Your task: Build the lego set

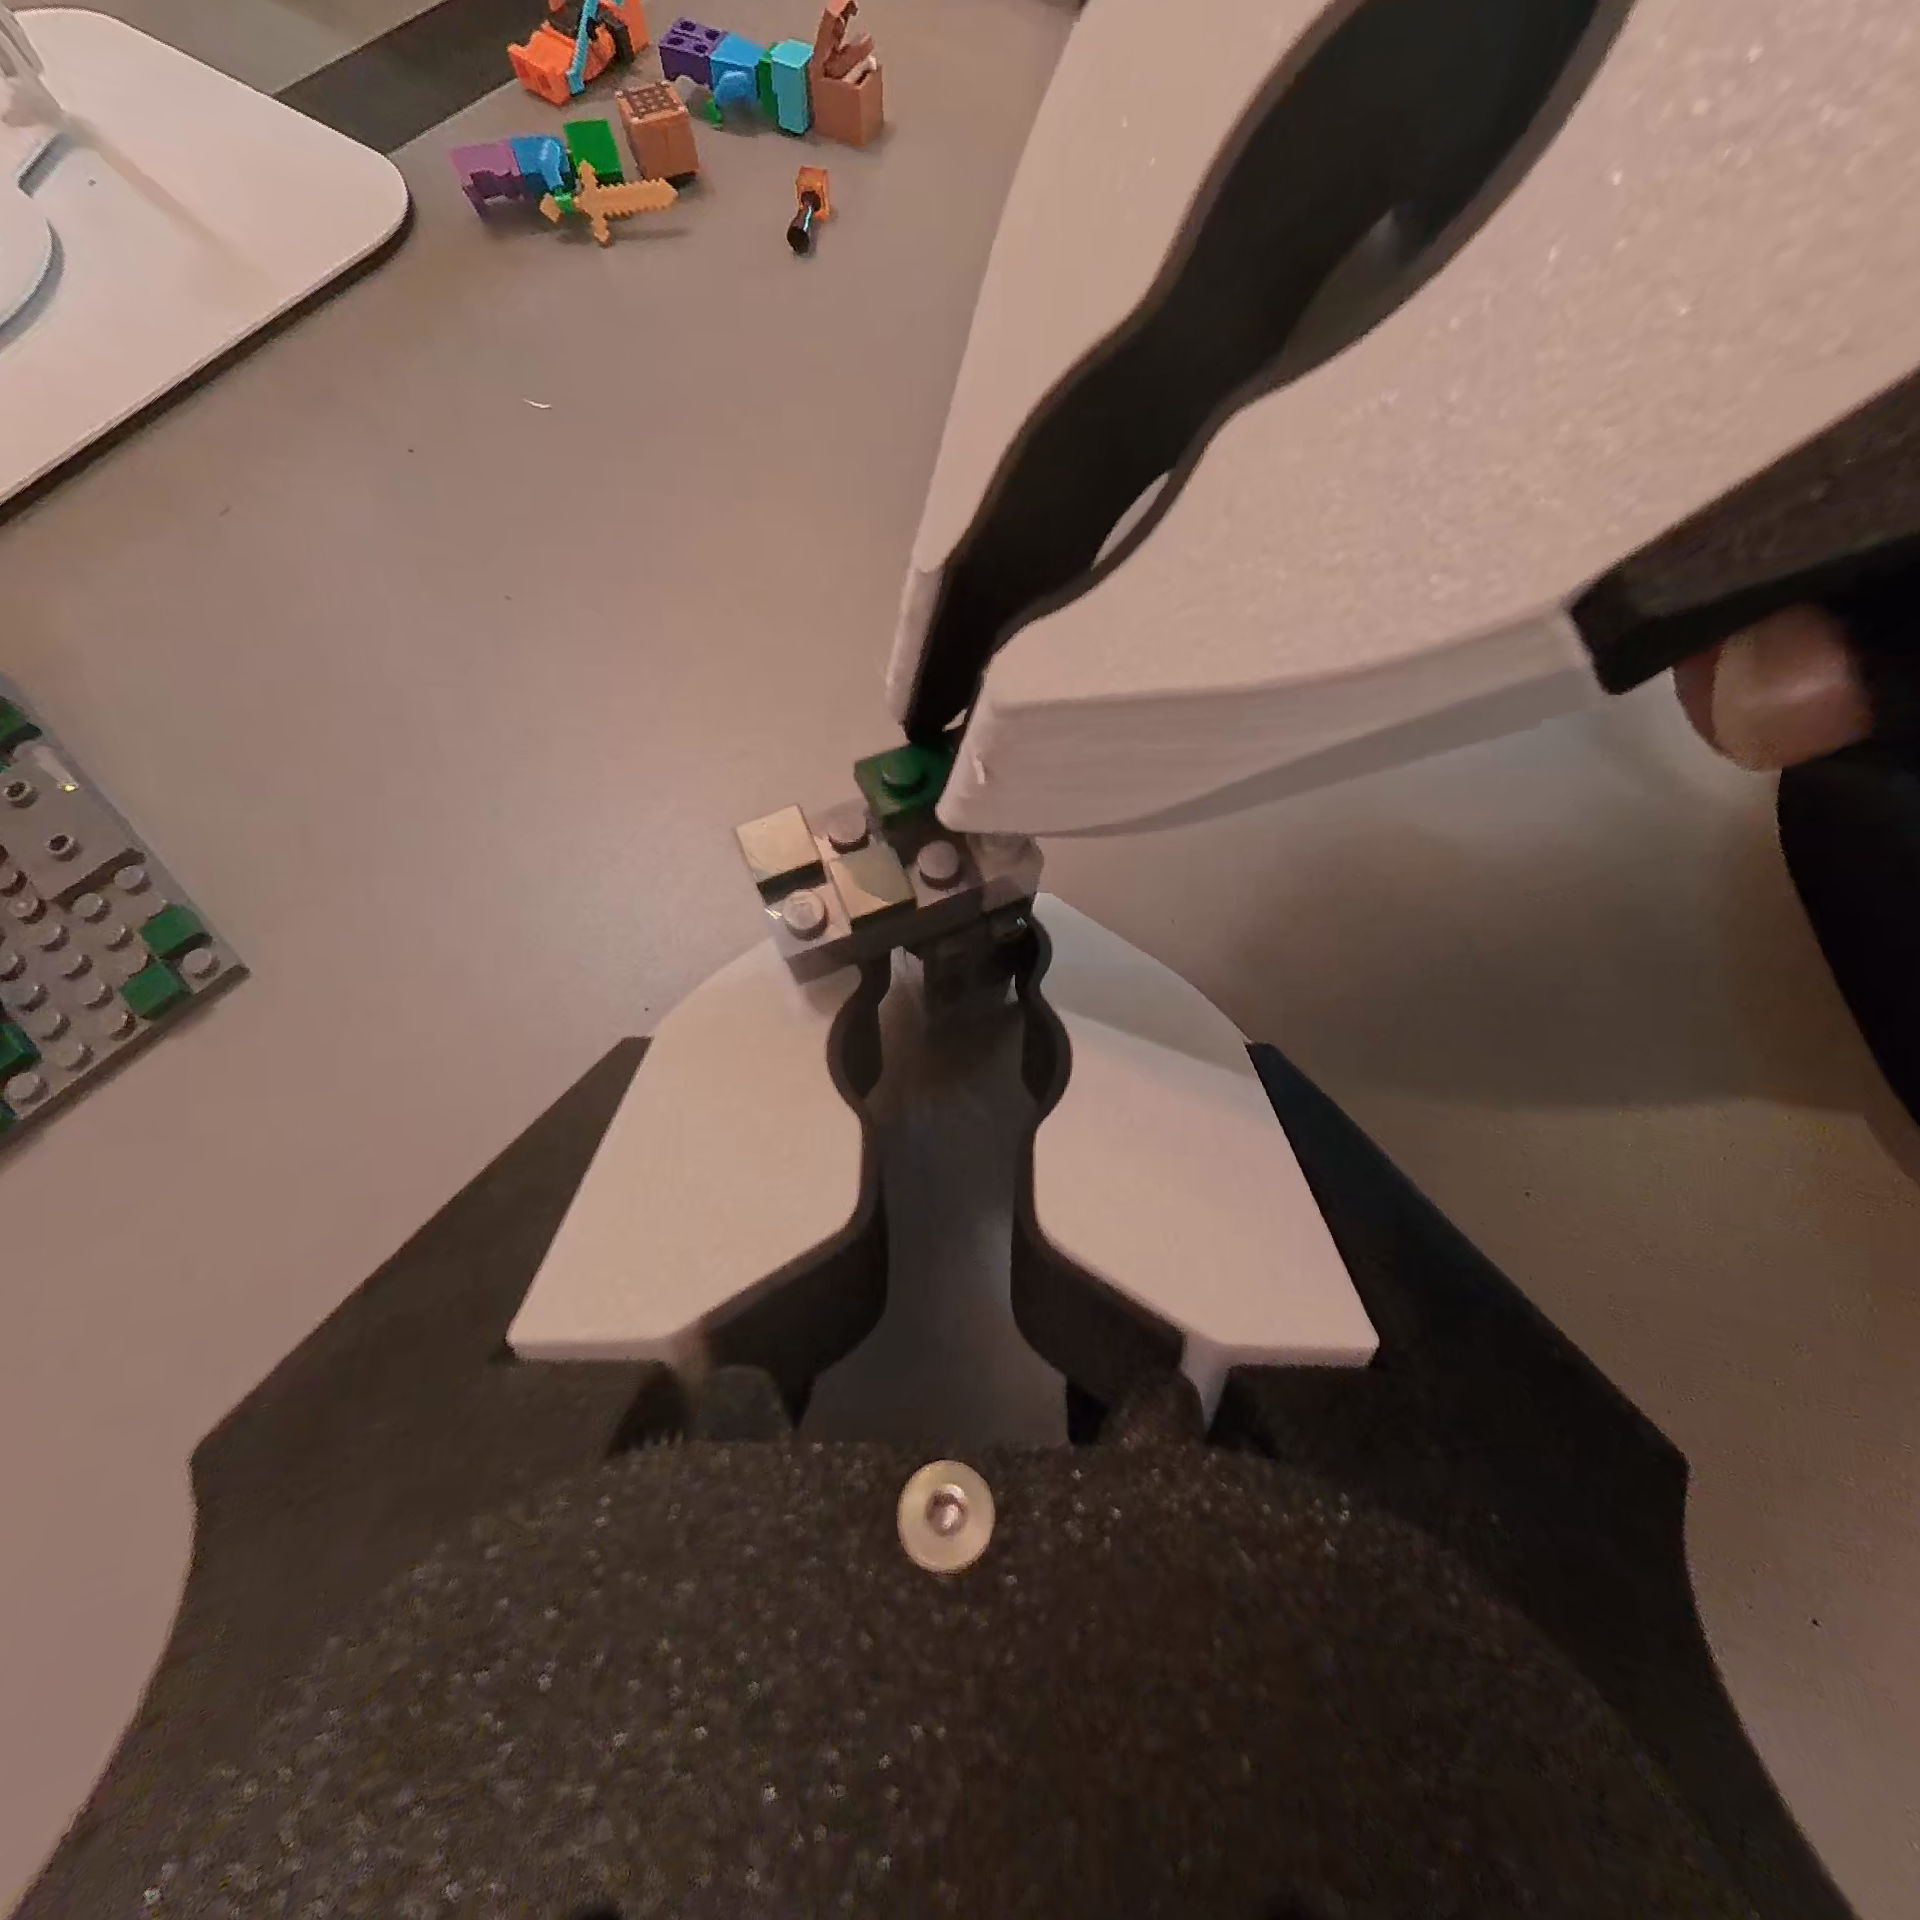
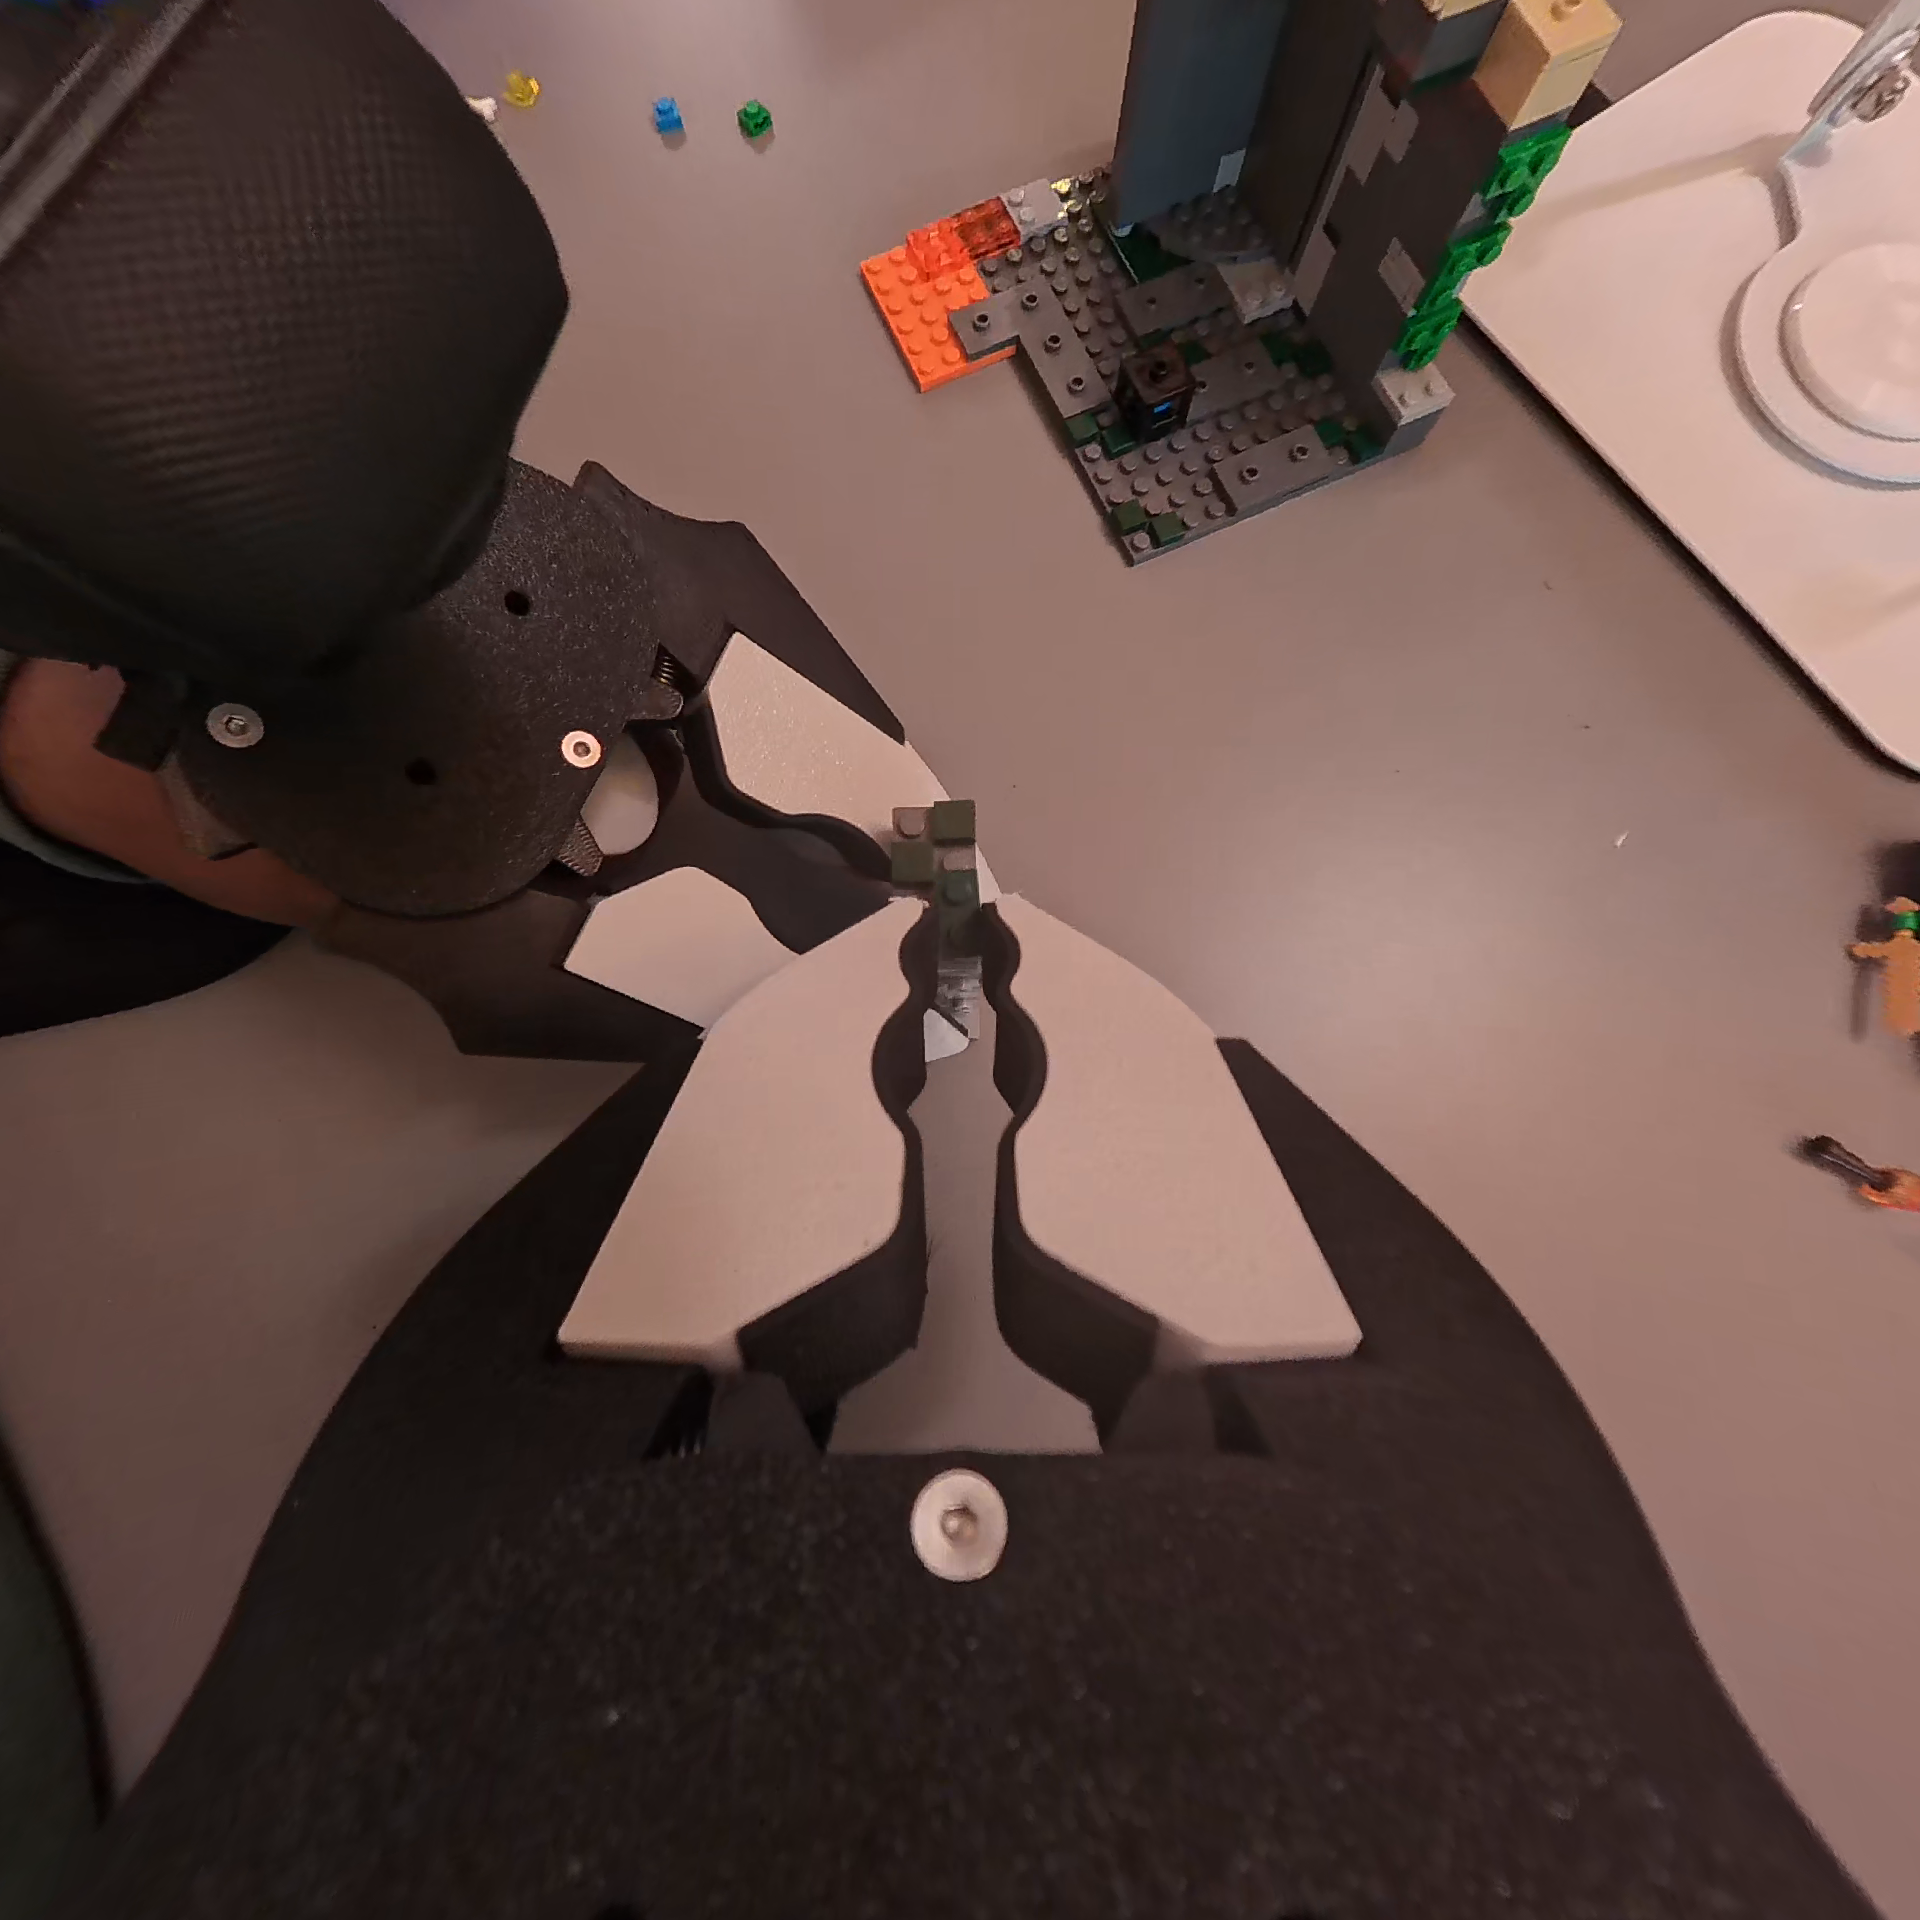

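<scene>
In the left wrist view my left gripper [image 1: 951,961] is shut on the underside of a small grey lego assembly [image 1: 831,883] and holds it above the table. My right gripper [image 1: 940,753] comes in from the upper right, shut on a dark green one-stud piece [image 1: 899,777] that rests on the assembly's far corner. In the right wrist view the right gripper [image 2: 956,916] pinches the green piece [image 2: 961,891]. The assembly [image 2: 935,831] sits just beyond it, held by the left gripper [image 2: 888,868] from the left.
A partly built model with a tall tower [image 2: 1351,208] stands on a grey and orange baseplate [image 2: 1195,457], and its corner shows at the left [image 1: 83,935]. A white stand base [image 2: 1662,312] is behind it. Loose coloured pieces [image 1: 675,114] and small parts [image 2: 1886,966] lie on the table. My right fingertips sit around 6 cm from my left ones.
</scene>
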The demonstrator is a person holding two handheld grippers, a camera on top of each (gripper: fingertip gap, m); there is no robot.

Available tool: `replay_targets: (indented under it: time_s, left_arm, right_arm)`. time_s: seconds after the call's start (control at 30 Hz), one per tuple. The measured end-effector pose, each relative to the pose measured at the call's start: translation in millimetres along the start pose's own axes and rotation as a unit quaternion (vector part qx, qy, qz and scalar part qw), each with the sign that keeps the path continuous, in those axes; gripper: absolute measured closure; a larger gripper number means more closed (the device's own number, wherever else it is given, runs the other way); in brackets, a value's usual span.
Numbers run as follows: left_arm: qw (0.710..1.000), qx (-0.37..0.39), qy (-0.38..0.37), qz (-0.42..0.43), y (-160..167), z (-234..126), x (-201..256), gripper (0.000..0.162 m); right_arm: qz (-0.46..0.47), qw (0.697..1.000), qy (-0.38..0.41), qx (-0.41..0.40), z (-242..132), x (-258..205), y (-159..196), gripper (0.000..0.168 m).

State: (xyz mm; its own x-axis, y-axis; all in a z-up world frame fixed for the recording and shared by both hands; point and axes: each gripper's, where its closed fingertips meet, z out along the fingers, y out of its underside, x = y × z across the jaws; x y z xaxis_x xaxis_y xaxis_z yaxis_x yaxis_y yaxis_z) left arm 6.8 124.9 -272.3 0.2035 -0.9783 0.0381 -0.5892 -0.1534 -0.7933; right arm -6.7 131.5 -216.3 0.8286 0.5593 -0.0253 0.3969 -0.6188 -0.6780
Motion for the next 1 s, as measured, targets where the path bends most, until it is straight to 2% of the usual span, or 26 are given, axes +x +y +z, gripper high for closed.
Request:
replay_targets:
  time_s: [1.0]
  left_arm:
    - [1.0,0.006,0.005,0.005,-0.3,0.7,1.4,0.139]
  right_arm:
    - [0.018,0.999,-0.036,0.026,-5.6,-1.1,-1.9,0.157]
